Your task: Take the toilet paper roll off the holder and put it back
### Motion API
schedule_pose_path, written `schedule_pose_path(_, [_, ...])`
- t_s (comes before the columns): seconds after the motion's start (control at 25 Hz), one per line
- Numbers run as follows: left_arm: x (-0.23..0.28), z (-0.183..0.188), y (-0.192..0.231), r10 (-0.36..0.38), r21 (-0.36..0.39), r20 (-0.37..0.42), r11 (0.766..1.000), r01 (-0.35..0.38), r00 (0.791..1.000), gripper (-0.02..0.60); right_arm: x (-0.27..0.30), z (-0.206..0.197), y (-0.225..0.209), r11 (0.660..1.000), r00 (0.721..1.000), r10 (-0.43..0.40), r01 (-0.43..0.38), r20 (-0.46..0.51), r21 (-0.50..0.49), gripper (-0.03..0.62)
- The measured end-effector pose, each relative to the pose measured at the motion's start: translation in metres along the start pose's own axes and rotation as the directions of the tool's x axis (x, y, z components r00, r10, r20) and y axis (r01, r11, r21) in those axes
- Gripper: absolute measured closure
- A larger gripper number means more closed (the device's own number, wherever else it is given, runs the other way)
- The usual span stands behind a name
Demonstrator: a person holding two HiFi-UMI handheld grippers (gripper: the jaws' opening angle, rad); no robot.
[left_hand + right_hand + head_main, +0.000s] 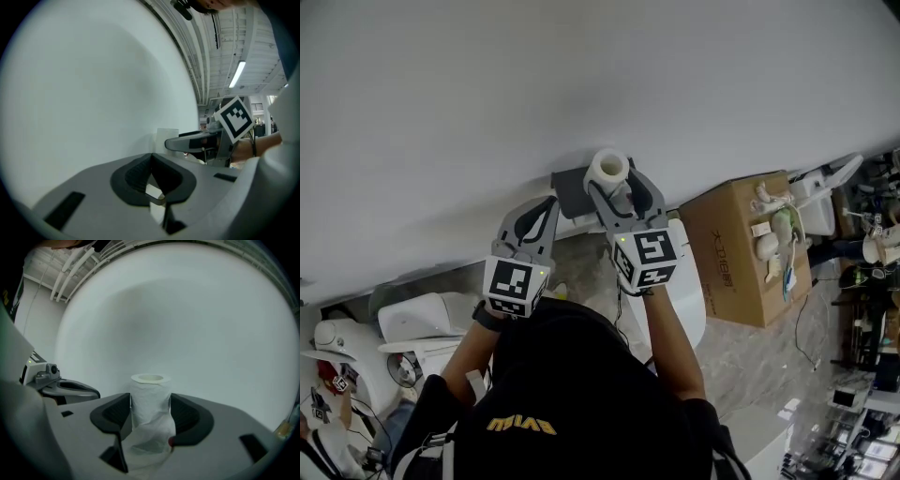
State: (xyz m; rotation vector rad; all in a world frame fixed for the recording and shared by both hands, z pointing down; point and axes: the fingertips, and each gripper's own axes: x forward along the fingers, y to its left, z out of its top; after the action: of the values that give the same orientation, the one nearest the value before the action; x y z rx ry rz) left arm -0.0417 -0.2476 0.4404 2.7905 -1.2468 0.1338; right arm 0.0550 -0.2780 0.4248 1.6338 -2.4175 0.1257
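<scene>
Gripping the toilet paper roll (150, 399) upright in the right gripper (613, 186), its 2 fingers (190, 416) partway apart and pressed into the soft sides. Held close before the white wall (581, 75), just beside the dark holder (568, 192); cannot tell whether touching it. Left gripper (151, 158) alongside, fingers (133, 177) closed together on nothing. Cardboard box (736, 253) further right.

Plain white wall (581, 84); cardboard box (736, 262) on pale floor (769, 366); ceiling strip light (237, 73) lit.
</scene>
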Motion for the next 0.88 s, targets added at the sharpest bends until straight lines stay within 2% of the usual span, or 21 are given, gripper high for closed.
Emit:
schedule_pose_path(0.12, [-0.001,0.000,-0.002,-0.002,0.002,0.001,1.000,0.002,1.000,0.571,-0.004,-0.002,-0.002,1.000,1.000,-0.007,0.007,-0.004,-0.007,0.336])
schedule_pose_path(0.52, [-0.002,0.005,0.004,-0.014,0.006,0.005,1.000,0.013,1.000,0.571,-0.016,0.003,-0.004,0.999,0.999,-0.034,0.034,-0.010,-0.020,0.335])
schedule_pose_path(0.72, [-0.012,0.008,-0.004,0.028,-0.017,0.031,0.999,-0.027,0.999,0.571,-0.042,0.003,-0.005,0.999,0.999,-0.031,0.030,-0.009,-0.031,0.336])
schedule_pose_path(0.88, [-0.026,0.000,-0.013,0.045,-0.028,0.015,0.999,-0.045,0.999,0.571,-0.062,0.002,-0.005,0.999,0.999,-0.035,0.035,-0.004,-0.028,0.336])
